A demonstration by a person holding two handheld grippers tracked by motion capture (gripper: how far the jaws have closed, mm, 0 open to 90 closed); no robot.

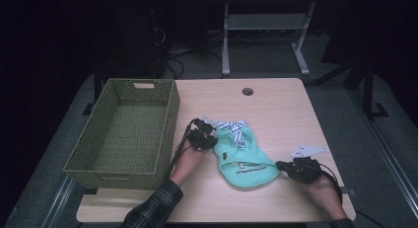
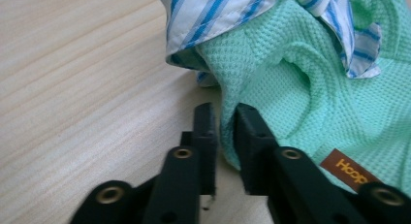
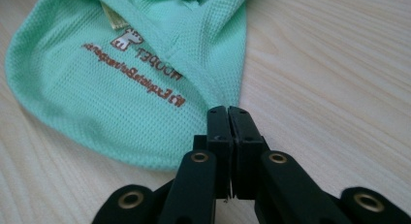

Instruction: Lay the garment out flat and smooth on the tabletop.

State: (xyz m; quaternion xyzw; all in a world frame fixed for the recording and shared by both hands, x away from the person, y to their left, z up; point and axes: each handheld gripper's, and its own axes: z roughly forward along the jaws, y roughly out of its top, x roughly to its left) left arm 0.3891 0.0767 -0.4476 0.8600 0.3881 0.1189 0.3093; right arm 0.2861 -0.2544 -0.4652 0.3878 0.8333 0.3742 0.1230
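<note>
My left gripper point(image 2: 224, 115) has its fingers point(image 2: 252, 136) pinching a fold of the mint-green pet shirt point(image 2: 310, 88), whose blue-striped collar point(image 2: 213, 15) bunches just beyond them. My right gripper point(image 3: 228, 118) has its fingers point(image 3: 217, 132) pressed together on the shirt's hem edge, the printed back spreading away past their tips. The shirt lies on the table point(image 1: 276, 104) between my two grippers. Beyond my left fingers' outer side stands the green woven basket point(image 1: 167, 119).

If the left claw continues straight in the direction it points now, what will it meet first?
The left claw already has an edge of the mint green garment between its jaws; farther on, probably the striped blue-white collar.
</note>
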